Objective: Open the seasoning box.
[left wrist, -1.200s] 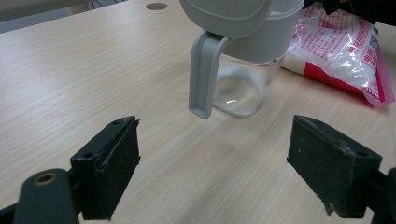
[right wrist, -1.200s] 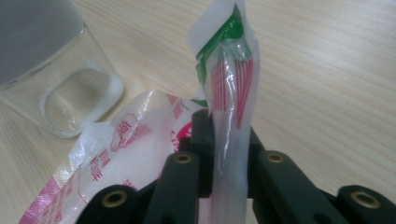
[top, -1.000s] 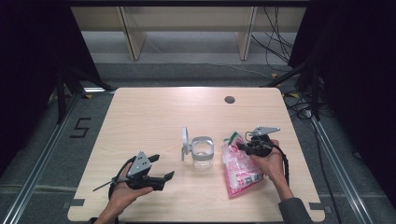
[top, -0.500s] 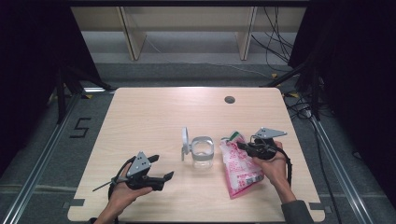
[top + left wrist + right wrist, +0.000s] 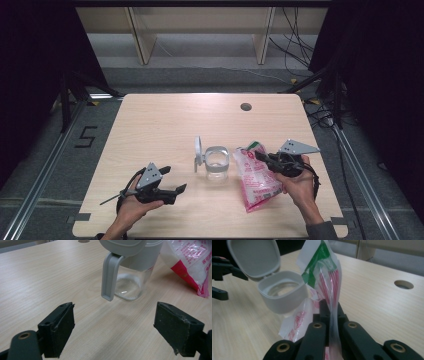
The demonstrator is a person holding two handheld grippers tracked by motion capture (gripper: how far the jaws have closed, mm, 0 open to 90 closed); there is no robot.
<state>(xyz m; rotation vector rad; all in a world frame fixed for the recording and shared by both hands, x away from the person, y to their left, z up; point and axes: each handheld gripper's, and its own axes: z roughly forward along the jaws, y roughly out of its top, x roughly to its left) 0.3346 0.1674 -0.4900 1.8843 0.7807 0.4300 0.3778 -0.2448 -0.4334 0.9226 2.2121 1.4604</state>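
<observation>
Digit "5" point(image 5: 86, 136), dark marking on the grey floor, left of the table, middle left of the high view. Bag point(image 5: 257, 177) at lower right of the high view carries pink/red print, too small to read there. In the left gripper view, upper right, the bag point(image 5: 192, 262) shows lines of pink characters, blurred, not legible. In the right gripper view, top centre, the bag point(image 5: 322, 272) shows green and red print, no readable text. No brand readable.
</observation>
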